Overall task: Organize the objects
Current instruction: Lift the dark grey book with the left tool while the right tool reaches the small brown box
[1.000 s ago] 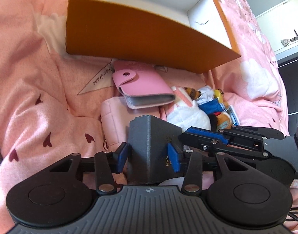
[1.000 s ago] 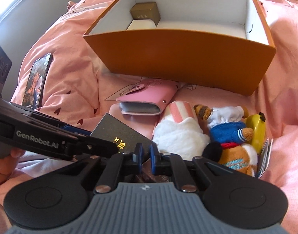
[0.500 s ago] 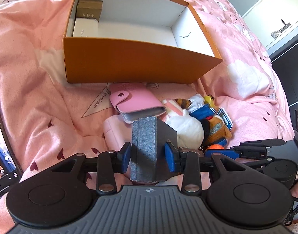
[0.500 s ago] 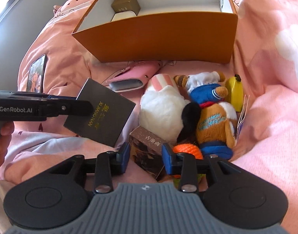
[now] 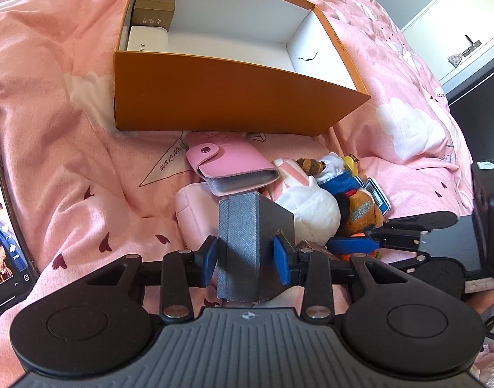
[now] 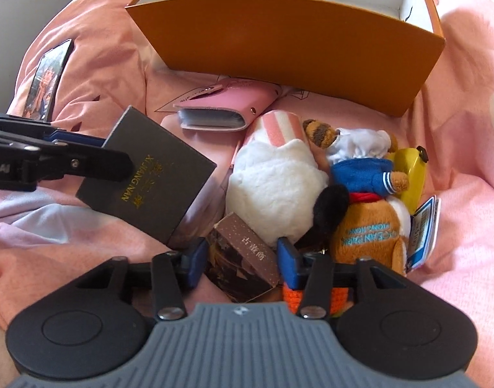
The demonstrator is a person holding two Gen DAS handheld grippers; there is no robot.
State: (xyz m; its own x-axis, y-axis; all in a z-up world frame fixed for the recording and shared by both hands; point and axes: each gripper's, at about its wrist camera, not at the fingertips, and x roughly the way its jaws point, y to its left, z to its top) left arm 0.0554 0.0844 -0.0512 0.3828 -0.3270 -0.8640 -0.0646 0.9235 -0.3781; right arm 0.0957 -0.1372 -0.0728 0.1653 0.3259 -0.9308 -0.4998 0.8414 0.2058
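My left gripper (image 5: 246,258) is shut on a dark grey box (image 5: 247,226) with gold lettering (image 6: 150,174) and holds it above the pink bedding. My right gripper (image 6: 240,260) points down into the pile, its jaws spread either side of a small brown box (image 6: 247,255) without clearly pressing it. The orange cardboard box (image 5: 230,97) stands open behind, with a gold box (image 5: 153,13) and a white box (image 5: 146,38) in its left end.
A pink card holder (image 5: 227,168), a white plush (image 6: 273,181), a bear plush in blue (image 6: 363,168) and a yellow item (image 6: 408,174) lie crowded in front of the orange box. A phone (image 6: 46,80) lies on the bedding (image 5: 69,168) at the left.
My right gripper's jaws were nearly shut; they now stand apart around the brown box, lower in the pile. My left gripper kept the grey box and tilted, showing more of the orange box's inside.
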